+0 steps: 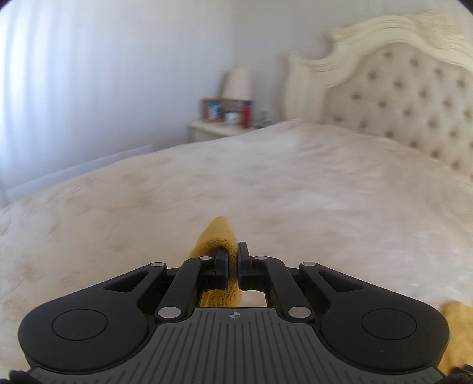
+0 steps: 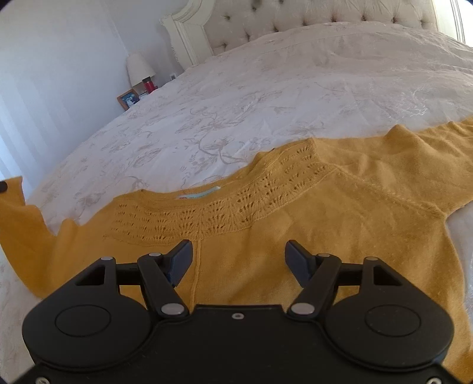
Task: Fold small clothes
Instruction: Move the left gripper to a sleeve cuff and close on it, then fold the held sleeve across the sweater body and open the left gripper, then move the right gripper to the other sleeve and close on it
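Observation:
A mustard-yellow knit sweater (image 2: pixel 310 212) lies spread flat on the bed, its lace neckline toward the headboard and its sleeves stretched out to both sides. My right gripper (image 2: pixel 238 260) is open and empty, held just above the sweater's body below the neckline. My left gripper (image 1: pixel 233 261) is shut on a fold of the same yellow sweater (image 1: pixel 217 236), which pokes up between and past the fingers. In the right wrist view the left sleeve end (image 2: pixel 13 206) is lifted at the frame's left edge. More yellow knit (image 1: pixel 456 333) shows at the lower right of the left wrist view.
The bed has a white floral bedspread (image 2: pixel 266 97) and a tufted cream headboard (image 2: pixel 295 17). A nightstand (image 1: pixel 212 128) beside the bed carries a lamp (image 2: pixel 139 69), a picture frame (image 2: pixel 128 99) and a red container (image 2: pixel 149 85). White curtains hang at the left.

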### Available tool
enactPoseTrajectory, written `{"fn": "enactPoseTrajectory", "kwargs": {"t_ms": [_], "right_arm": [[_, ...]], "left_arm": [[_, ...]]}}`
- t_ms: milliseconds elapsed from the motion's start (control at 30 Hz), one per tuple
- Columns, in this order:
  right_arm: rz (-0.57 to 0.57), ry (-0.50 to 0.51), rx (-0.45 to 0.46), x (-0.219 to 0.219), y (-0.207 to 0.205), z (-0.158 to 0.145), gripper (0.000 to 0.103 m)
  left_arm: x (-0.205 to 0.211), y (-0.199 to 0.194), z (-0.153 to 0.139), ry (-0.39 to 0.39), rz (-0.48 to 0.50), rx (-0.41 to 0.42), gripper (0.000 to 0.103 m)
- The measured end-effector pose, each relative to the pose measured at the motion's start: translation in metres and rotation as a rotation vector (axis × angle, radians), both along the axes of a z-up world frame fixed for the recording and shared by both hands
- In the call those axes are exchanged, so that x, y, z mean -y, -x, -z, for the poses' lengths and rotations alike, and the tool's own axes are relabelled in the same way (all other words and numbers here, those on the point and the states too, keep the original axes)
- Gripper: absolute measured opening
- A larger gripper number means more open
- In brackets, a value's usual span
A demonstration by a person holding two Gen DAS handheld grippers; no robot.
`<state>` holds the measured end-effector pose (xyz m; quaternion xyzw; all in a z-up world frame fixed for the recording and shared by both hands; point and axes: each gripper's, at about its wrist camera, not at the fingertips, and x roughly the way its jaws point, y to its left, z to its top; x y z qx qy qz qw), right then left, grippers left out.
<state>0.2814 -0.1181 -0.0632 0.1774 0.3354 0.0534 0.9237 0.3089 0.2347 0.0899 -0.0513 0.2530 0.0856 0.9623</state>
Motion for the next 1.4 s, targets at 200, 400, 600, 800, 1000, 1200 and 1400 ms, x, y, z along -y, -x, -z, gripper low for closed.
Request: {"fn": "enactPoseTrajectory", "kwargs": {"t_ms": [200,400,600,800,1000,1200,1400], "right_arm": [[0.08,0.014,0.048,0.025,0.004,-0.013,0.072],[0.208,0.016,0.065,0.062,0.006,-0.02,0.072],[0.294,-0.029,0.038,0.087,0.004,-0.015,0.072],[0.295,-0.05,0.025,0.09,0.003,-0.013,0.072],[0.264,-0.036,0.029,0.082,0.004,-0.014,0.072],[0.215,-0.034,0.033,0.074,0.003,-0.014,0.072],[0.089,0.029,0.041,0.043,0.002,-0.013,0.072]], "left_arm": [[0.117,-0.013,0.001,0.017,0.212,0.021,0.005],[0.208,-0.037,0.051,0.073,0.337,-0.069,0.006],[0.267,-0.035,0.094,-0.019,0.395,-0.174,0.007],[0.261,0.003,0.091,-0.107,0.372,-0.113,0.041],[0.24,0.035,0.09,-0.149,0.356,-0.102,0.043],[0.199,0.073,0.111,-0.221,0.233,-0.182,0.044],[0.142,0.09,0.132,-0.134,0.073,-0.314,0.044]]}}
